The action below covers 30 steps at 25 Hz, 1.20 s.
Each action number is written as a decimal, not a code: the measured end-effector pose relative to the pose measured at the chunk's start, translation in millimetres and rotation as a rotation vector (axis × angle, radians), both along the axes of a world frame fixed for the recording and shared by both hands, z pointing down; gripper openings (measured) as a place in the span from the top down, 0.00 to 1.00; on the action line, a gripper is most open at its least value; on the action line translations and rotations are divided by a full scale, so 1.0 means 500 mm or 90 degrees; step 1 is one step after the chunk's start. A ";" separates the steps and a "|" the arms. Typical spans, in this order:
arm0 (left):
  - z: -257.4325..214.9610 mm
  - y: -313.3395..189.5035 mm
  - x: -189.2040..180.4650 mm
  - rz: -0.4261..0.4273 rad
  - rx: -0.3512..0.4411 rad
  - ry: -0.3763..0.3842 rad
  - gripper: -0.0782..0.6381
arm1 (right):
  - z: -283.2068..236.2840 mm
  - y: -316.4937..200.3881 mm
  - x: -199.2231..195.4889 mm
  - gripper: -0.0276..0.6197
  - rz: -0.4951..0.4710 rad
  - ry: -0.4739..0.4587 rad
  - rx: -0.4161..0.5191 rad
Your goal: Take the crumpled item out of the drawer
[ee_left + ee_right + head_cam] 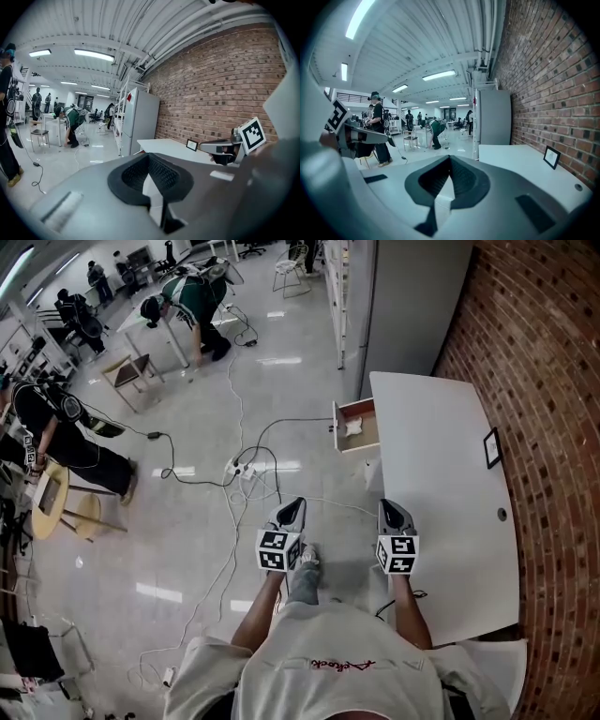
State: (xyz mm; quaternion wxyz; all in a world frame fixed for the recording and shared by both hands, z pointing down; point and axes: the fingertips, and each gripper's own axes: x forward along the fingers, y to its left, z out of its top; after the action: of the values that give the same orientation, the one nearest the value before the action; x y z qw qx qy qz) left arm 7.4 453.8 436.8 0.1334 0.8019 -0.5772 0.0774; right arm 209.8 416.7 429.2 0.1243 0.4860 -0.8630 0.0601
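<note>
Drawer [339, 432] pulled out from side of white desk [441, 474]; crumpled white item [354, 427] lies inside. Left gripper [294, 507] and right gripper [392, 510] side by side, well short of drawer. Fingers of both together, nothing between.

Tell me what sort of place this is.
Probably a large open lab or workshop hall: a bare brick wall down one side, cables trailing over a polished floor, and several people working in the background.
</note>
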 end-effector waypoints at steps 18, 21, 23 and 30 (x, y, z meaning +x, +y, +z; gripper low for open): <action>-0.026 -0.357 -0.167 0.031 0.011 0.014 0.88 | -0.032 -0.342 -0.153 0.94 0.029 0.023 0.010; -0.028 -0.405 -0.200 0.037 0.013 0.016 0.88 | -0.038 -0.389 -0.180 0.94 0.039 0.028 0.012; -0.028 -0.437 -0.224 0.041 0.014 0.018 0.88 | -0.041 -0.418 -0.197 0.94 0.046 0.031 0.014; -0.028 -0.523 -0.278 0.057 0.018 0.024 0.88 | -0.042 -0.490 -0.238 0.94 0.070 0.036 0.016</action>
State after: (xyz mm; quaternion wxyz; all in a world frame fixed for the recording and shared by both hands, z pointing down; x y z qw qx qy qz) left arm -131.7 192.2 422.7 0.1296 0.8298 -0.5394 0.0600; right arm 90.8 171.9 408.2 0.1390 0.5355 -0.8320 0.0422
